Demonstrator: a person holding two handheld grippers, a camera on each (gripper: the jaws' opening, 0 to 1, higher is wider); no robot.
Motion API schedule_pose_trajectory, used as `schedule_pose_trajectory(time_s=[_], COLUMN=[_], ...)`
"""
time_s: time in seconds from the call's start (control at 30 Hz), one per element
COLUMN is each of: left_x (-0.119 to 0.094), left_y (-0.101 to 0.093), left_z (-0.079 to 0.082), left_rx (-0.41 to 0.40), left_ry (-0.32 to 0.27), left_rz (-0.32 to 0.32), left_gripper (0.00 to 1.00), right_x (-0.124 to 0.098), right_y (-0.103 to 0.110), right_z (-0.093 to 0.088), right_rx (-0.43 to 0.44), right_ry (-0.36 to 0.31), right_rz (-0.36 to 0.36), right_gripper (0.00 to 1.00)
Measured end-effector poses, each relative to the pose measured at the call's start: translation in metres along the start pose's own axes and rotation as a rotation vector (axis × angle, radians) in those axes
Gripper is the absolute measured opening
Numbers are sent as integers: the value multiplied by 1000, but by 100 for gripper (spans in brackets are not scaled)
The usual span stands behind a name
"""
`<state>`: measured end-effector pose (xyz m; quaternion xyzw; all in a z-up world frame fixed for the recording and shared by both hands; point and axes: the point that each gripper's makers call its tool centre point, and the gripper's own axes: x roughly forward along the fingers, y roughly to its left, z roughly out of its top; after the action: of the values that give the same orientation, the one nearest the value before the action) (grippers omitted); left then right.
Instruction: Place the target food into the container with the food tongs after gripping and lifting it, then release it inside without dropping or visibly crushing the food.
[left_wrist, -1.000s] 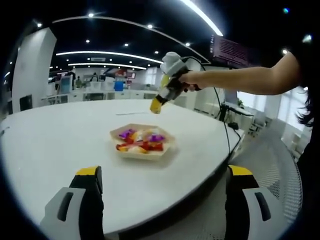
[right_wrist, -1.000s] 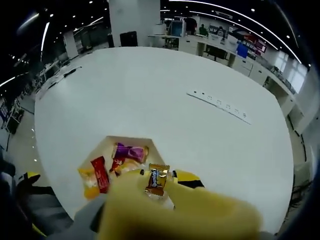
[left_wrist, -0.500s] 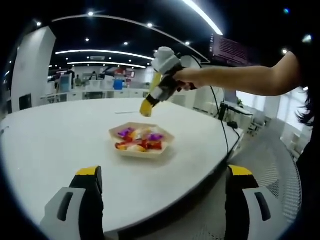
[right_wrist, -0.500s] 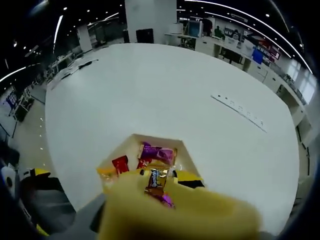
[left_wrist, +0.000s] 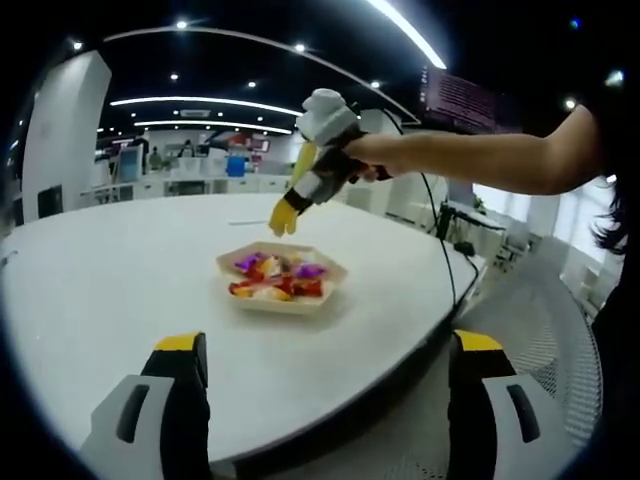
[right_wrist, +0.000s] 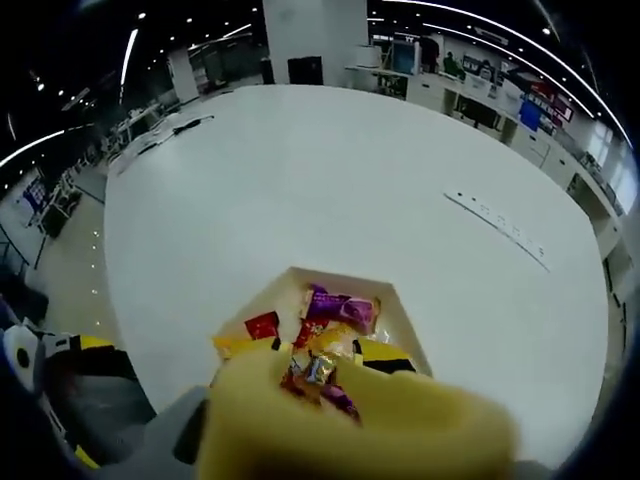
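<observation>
A large round white table (left_wrist: 110, 270) is sitting in an open office. Ceiling light strips (left_wrist: 205, 104) are glowing overhead, and a white pillar (left_wrist: 62, 140) is standing far left, desks (left_wrist: 190, 185) lining the far side.

1. Counter (left_wrist: 100, 290): plain white, no pattern.
2. Container (left_wrist: 325, 297): pale tan/cream.
3. Candies (right_wrist: 340, 308) in it: purple, red, orange and yellow wrappers.
4. Tongs (right_wrist: 350, 430): pale yellow.
5. Left gripper (left_wrist: 325, 410): grey body, black jaws with yellow tips.
6. Right gripper (left_wrist: 285, 215): white top, yellow tip.
</observation>
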<state>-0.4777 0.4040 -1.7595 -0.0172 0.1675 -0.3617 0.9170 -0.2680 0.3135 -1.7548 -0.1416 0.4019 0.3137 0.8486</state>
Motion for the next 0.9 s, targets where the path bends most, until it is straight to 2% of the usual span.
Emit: schedule_pose_trajectory(time_s=[0.03, 0.3, 0.57, 0.73, 0.9], left_x=[0, 0, 0, 1, 2], left_y=[0, 0, 1, 1, -1], left_z=[0, -1, -3, -5, -7], left_rx=[2, 0, -10, -9, 13], left_ry=[-1, 3, 13, 31, 57], left_rz=[2, 2, 5, 2, -13], left_gripper=[96, 97, 97, 97, 96], right_x=[0, -1, -4, -14, -32], right_y=[0, -4, -10, -11, -2], right_z=[-3, -11, -27, -36, -36], right_rx=[13, 42, 32, 59, 116], right_ry=[15, 8, -1, -38, -142], right_rz=[7, 23, 26, 51, 131], right_gripper=[29, 30, 31, 31, 31])
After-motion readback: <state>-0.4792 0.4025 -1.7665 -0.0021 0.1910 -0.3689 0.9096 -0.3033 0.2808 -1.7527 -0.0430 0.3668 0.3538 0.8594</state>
